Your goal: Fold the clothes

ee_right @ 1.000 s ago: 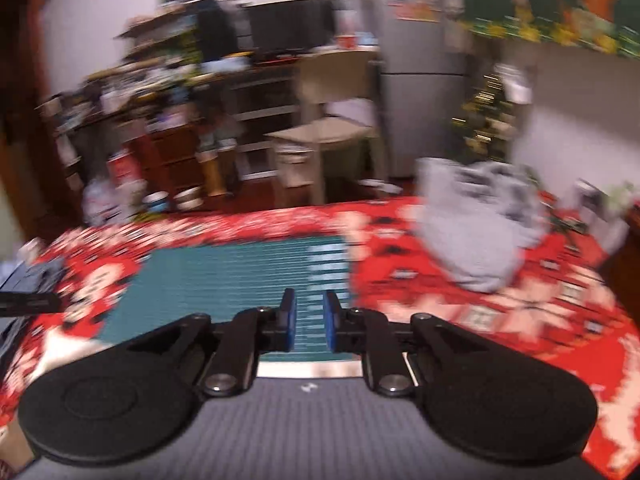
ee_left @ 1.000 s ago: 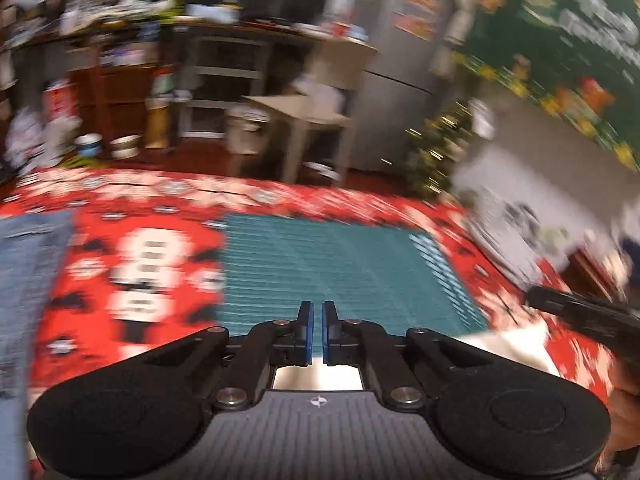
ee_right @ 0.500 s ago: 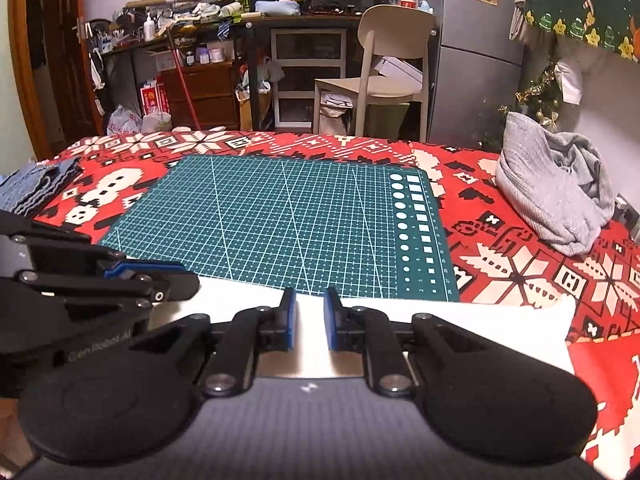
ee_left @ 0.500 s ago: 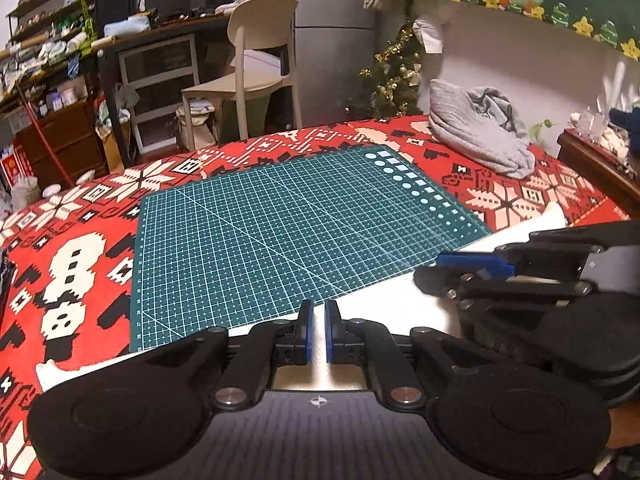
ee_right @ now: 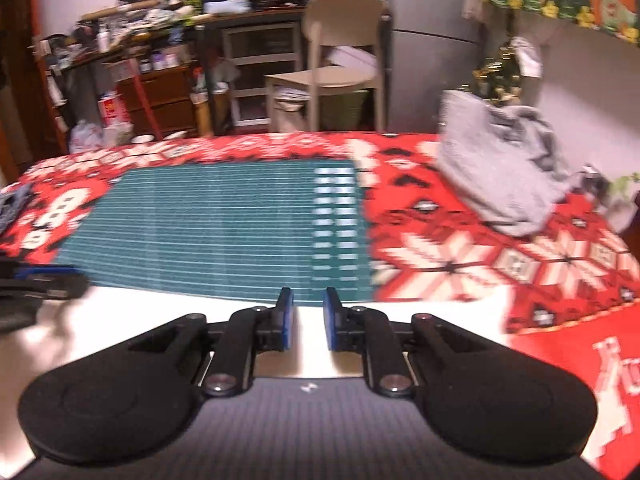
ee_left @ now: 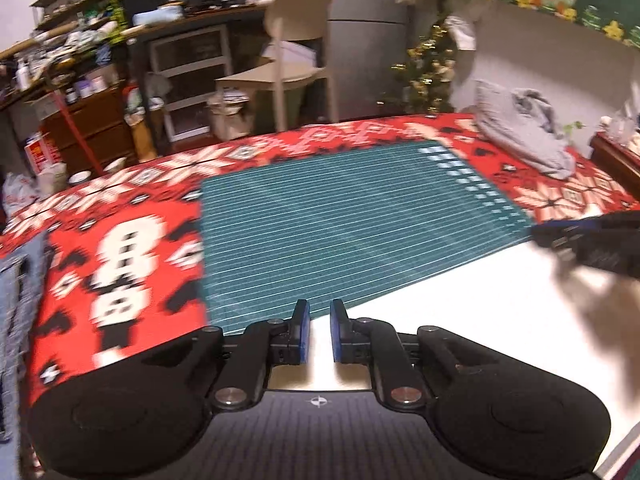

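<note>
A white garment [ee_left: 460,292] is spread along the near edge of a green cutting mat [ee_left: 340,216] on a red patterned cloth [ee_left: 120,248]. The left gripper [ee_left: 319,322] is seen above it, jaws opening, nothing gripped. The right gripper [ee_right: 307,312] is held slightly parted over the same garment, nothing pinched. A grey garment [ee_right: 500,168] lies crumpled to the right.

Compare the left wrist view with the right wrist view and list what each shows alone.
Left wrist only: folded denim at the left edge, seen large, and the left gripper, its jaws opening with nothing clamped.
Right wrist only: white lettering on the red cloth, and the right gripper, slightly parted.
Both: green cutting mat, white garment, grey sweater, beige chair.
</note>
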Tool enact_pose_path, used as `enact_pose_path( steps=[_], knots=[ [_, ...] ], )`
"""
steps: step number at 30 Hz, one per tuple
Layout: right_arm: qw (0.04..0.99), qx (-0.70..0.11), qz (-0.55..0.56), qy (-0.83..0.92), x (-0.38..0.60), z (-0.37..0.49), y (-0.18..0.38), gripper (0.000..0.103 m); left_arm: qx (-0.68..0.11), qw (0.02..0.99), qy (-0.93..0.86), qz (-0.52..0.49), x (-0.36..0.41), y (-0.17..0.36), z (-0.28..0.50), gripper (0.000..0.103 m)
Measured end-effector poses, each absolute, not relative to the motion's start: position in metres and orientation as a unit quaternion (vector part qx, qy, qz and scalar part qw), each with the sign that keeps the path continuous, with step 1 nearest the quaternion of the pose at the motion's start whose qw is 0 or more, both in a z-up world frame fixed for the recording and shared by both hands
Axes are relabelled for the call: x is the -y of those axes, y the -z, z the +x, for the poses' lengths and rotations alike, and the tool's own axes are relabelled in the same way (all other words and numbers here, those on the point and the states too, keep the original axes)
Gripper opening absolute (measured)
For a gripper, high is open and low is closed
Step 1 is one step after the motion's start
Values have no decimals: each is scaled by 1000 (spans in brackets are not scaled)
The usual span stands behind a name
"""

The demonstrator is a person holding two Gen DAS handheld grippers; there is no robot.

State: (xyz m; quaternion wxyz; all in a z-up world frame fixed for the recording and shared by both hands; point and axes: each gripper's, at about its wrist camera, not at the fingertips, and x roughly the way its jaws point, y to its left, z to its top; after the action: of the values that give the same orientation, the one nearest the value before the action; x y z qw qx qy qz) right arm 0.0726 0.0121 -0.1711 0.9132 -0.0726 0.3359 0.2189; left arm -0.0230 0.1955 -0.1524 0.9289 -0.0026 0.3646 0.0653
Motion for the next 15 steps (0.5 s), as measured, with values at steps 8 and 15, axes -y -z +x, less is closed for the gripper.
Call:
enact_pose_path(
  steps=[8, 15],
  knots=[
    [921, -350, -20, -171, 44, 101, 172, 13, -358, 925, -128, 14, -230, 149, -47, 21],
    [928, -325, -27, -182, 37, 88, 156, 16, -346, 926, -142, -44, -247, 134, -55, 9]
  ],
)
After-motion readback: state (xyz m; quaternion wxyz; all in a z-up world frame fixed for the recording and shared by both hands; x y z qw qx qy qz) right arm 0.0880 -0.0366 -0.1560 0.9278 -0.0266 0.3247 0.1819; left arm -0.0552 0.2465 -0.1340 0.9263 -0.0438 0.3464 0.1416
